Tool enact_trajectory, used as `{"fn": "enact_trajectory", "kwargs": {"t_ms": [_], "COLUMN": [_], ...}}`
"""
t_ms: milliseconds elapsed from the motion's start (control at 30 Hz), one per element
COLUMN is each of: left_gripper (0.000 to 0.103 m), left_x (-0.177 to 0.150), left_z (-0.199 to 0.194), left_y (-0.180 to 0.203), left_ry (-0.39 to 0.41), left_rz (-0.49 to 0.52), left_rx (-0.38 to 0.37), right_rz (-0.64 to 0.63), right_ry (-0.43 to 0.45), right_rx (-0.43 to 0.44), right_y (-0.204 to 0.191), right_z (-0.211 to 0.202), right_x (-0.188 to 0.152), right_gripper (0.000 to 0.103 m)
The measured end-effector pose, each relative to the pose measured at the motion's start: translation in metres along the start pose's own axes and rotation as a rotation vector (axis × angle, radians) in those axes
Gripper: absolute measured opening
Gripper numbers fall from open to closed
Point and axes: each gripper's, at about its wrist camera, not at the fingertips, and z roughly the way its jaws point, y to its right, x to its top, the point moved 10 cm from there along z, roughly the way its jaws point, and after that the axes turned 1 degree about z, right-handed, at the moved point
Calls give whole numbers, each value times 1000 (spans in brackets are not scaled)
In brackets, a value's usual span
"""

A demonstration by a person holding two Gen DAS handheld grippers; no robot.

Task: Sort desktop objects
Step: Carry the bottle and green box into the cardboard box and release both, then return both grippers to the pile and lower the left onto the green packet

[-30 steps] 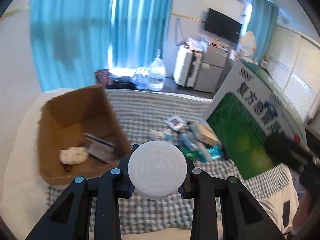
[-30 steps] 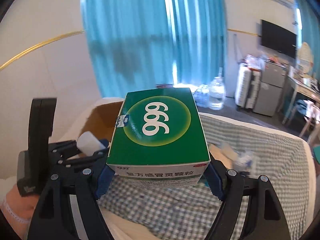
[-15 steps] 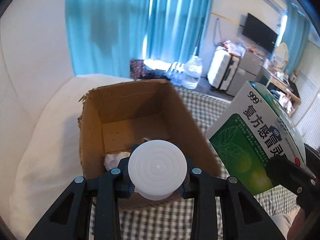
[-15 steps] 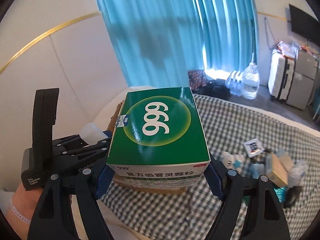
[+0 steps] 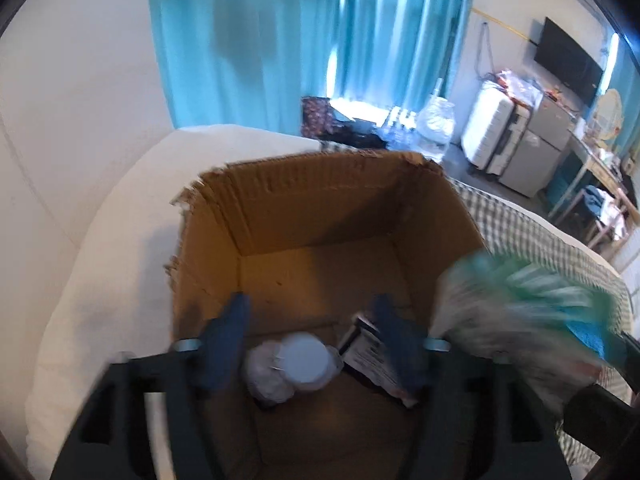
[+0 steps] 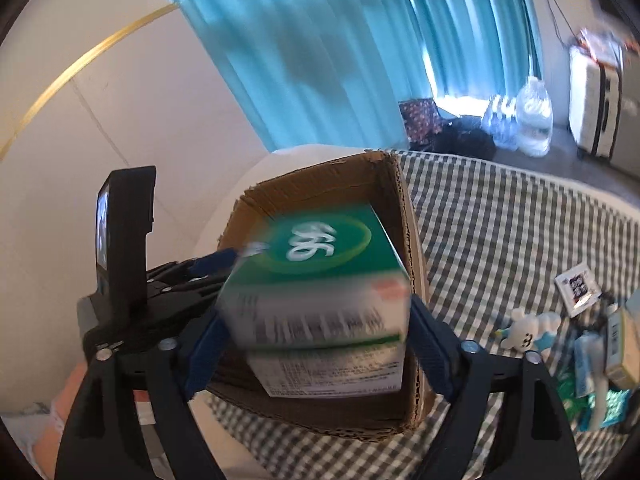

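Both jaws opening: left gripper (image 5: 310, 312) jaws apart, nothing between the pads, its white round-lidded jar (image 5: 303, 360) lying below them on the floor of the cardboard box (image 5: 320, 208) next to a crumpled white wad (image 5: 266, 376) and a dark packet (image 5: 366, 352). Right gripper (image 6: 316, 338) jaws spread with the green 999 medicine box (image 6: 320, 280) blurred between them, over the cardboard box opening, pads looking off its sides. Cardboard box sits on the checked cloth (image 6: 500, 232), with leftover small items (image 6: 580, 344) on the cloth well right of it and blue curtains (image 6: 320, 40) behind it.
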Motion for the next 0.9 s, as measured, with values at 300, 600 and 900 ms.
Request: {"fn": "enact_trajectory", "kwargs": {"t_ms": [300,600,900], "left_gripper": [87,96,99], "left_x": [-1,-41,-78], "left_z": [-33,-88,-124], "left_y": [3,67,174], "left_ry": [26,46,66], "left_rz": [-6,85,169], "left_rx": [21,-21,-124], "right_rz": [36,81,156], "right_ry": [81,164,243], "right_rx": [-45,-196,-365], "right_y": [25,75,149], "right_z": [-60,-164,-263], "right_x": [-5,-47,-93], "right_gripper": [85,85,85]}}
